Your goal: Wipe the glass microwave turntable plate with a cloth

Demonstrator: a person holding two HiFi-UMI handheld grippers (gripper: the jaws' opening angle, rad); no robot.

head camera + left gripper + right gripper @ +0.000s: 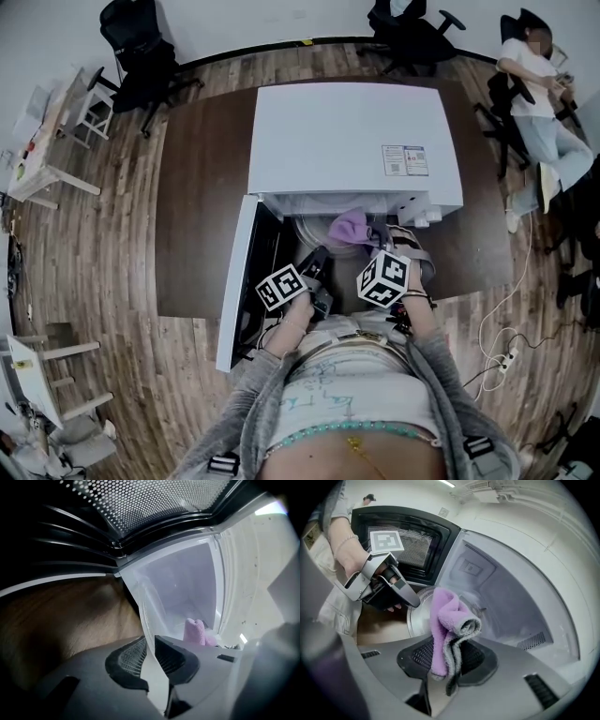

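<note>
The white microwave (347, 141) stands on a brown table with its door (246, 281) swung open to the left. My left gripper (317, 261) is at the cavity mouth, shut on the rim of the glass turntable plate (178, 588). The plate stands tilted on edge, its rim running between the pads (171, 653). In the right gripper view the plate (418, 618) shows as a pale disc beside the left gripper (410, 599). My right gripper (447, 660) is shut on a folded purple cloth (450, 625), held just in front of the plate. The cloth (349, 228) shows at the opening.
The dark mesh door window (408, 541) stands close on the left and the cavity walls (501, 602) on the right. Bare brown table (202, 187) lies left of the microwave. Office chairs (141, 56) and a seated person (539, 84) are farther back. A power strip (502, 361) lies on the floor.
</note>
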